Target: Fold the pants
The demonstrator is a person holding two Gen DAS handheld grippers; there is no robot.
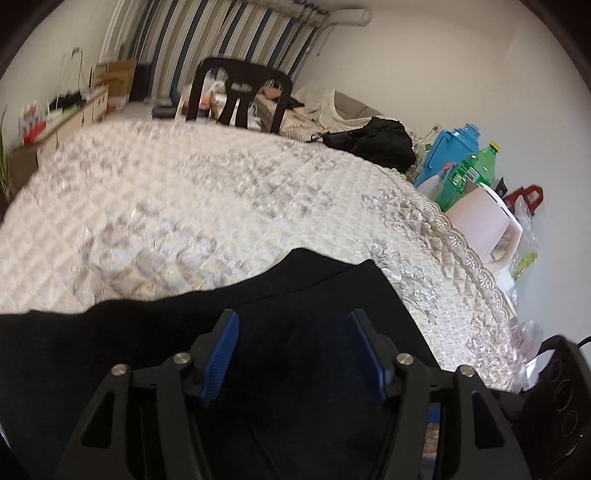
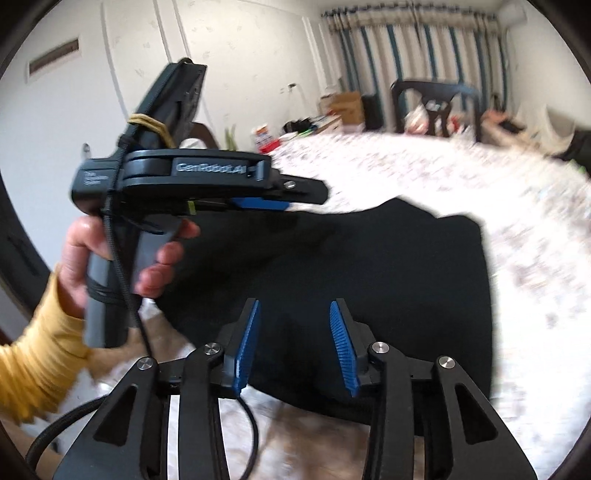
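Observation:
Black pants [image 1: 280, 317] lie folded in a flat block on the white quilted bed cover [image 1: 184, 192]. In the right wrist view the pants [image 2: 369, 258] form a dark rectangle on the cover. My left gripper [image 1: 293, 315] is open and empty, held just above the pants; it also shows from the side in the right wrist view [image 2: 295, 195], held by a hand in a yellow sleeve. My right gripper [image 2: 294, 304] is open and empty over the near edge of the pants.
A black chair [image 1: 240, 96] stands beyond the bed. A black bag [image 1: 373, 138], a blue jug [image 1: 450, 147], a green bottle [image 1: 469, 173] and a pink bin [image 1: 487, 225] crowd the bed's right side. Boxes sit by the striped curtain [image 1: 221, 33].

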